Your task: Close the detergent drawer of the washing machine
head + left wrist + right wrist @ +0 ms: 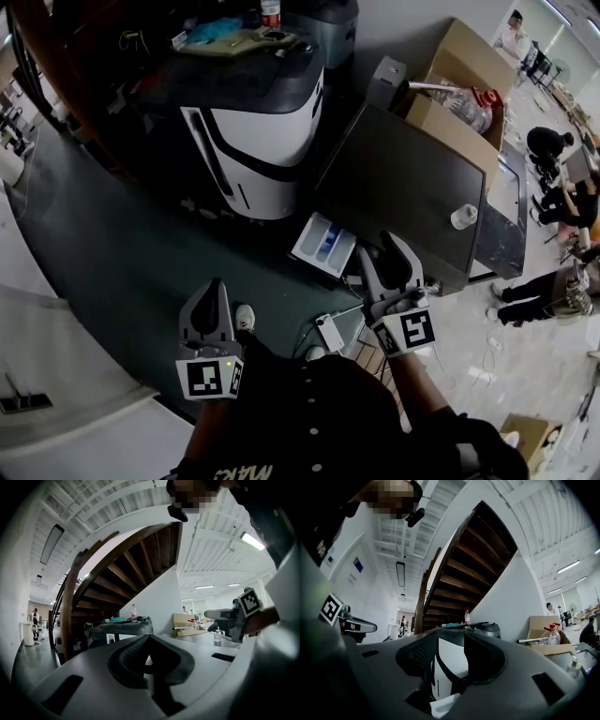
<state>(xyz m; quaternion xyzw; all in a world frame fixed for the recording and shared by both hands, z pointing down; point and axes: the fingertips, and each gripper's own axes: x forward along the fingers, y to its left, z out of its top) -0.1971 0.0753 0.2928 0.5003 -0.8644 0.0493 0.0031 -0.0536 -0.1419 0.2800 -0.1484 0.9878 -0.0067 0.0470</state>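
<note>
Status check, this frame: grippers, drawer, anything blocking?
Left gripper shut, empty. Right gripper open, empty, beside detergent drawer. Drawer pulled out of washing machine. Nothing seen blocking it.

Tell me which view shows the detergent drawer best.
The head view: the drawer sticks out, seen from above, blue compartments showing. The right gripper view shows only a white corner, likely it, at the bottom edge. The left gripper view misses it.

The detergent drawer is still wide open: a white tray with a blue insert showing inside. It sits level, jutting out from the front corner of the dark-topped washing machine, which stands on the floor.
</note>
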